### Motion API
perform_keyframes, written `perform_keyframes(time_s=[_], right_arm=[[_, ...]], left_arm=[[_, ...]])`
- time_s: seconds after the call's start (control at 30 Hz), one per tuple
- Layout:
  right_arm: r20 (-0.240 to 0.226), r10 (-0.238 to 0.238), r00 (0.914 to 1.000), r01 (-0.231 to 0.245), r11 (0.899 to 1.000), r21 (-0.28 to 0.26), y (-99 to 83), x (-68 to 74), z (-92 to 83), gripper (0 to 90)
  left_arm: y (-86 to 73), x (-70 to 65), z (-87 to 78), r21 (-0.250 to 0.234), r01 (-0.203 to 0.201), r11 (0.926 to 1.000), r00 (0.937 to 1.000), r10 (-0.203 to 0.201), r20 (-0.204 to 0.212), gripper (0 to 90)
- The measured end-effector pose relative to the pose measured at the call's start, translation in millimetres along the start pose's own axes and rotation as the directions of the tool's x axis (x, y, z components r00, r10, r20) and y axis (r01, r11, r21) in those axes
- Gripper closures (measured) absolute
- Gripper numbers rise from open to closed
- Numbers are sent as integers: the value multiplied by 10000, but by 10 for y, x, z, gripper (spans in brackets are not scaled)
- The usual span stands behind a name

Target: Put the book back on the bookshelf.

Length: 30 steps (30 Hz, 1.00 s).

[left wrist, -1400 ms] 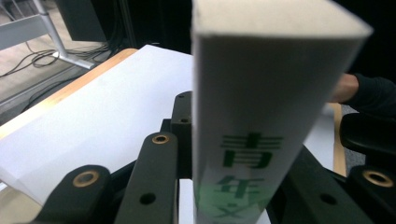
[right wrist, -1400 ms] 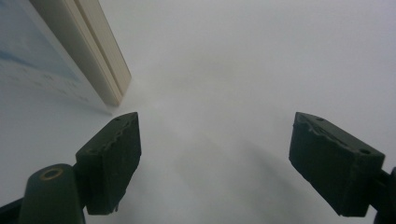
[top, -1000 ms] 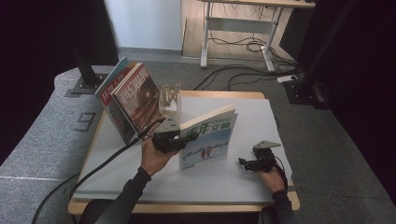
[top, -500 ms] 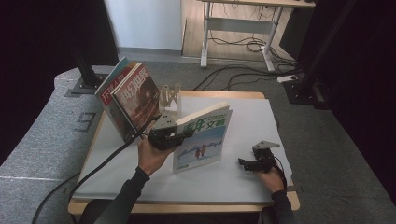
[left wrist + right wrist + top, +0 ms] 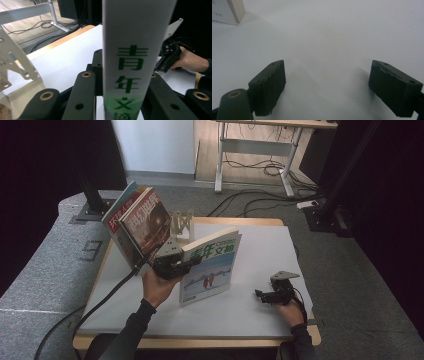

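Near the worktop's middle: magazine (image 5: 210, 267) held upright and tilted, left of centre, lower edge at or just over the white sheet, can't tell which
magazine: thin, glossy cover, green characters on white up top, snowy blue photo below; flat white spine with green print fills the left gripper view (image 5: 132, 57)
left gripper (image 5: 172, 262): black plastic body, grey three-cornered plate on top, thick black cable trailing off the near left edge; jaws clamped on the magazine's spine side, one either side of it
left hand (image 5: 155, 287): wrapped under the gripper, dark sleeve
right gripper (image 5: 275, 292): near the right near corner, low over the sheet, grey plate on top; also seen far off in the left gripper view (image 5: 170, 53)
right jaws: wide apart, nothing between; blocky dark pads (image 5: 270, 86) with ridged faces
worktop (image 5: 260, 222): light wood rim, matte white sheet over it, rectangular
other magazines (image 5: 140, 222): leaning stack at far left corner, glossy, reddish cover in front
rack (image 5: 181, 224): pale, zigzag slats, far edge just right of the stack
floor (image 5: 350, 270): grey carpet, cables
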State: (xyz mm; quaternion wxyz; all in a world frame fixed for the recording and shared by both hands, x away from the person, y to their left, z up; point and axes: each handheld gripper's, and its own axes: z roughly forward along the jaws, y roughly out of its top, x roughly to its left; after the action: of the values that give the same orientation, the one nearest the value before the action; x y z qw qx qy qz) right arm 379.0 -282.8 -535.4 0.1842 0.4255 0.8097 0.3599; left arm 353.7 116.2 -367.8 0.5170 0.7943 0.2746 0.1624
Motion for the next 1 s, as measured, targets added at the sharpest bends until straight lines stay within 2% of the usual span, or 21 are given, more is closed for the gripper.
perform_keyframes(time_s=[0.63, 1.0], right_arm=[[-15, 23, 10000, -23, 10000, 3, 0, -1, 1, 133], [-15, 23, 10000, -23, 10000, 6, 0, -2, 1, 133]], left_arm=[[39, 99, -190, 13, 113, 9999, 9979, -112, -633, 744], [-11, 251, -368, -304, 671, 9973, 9935, -695, -897, 744]])
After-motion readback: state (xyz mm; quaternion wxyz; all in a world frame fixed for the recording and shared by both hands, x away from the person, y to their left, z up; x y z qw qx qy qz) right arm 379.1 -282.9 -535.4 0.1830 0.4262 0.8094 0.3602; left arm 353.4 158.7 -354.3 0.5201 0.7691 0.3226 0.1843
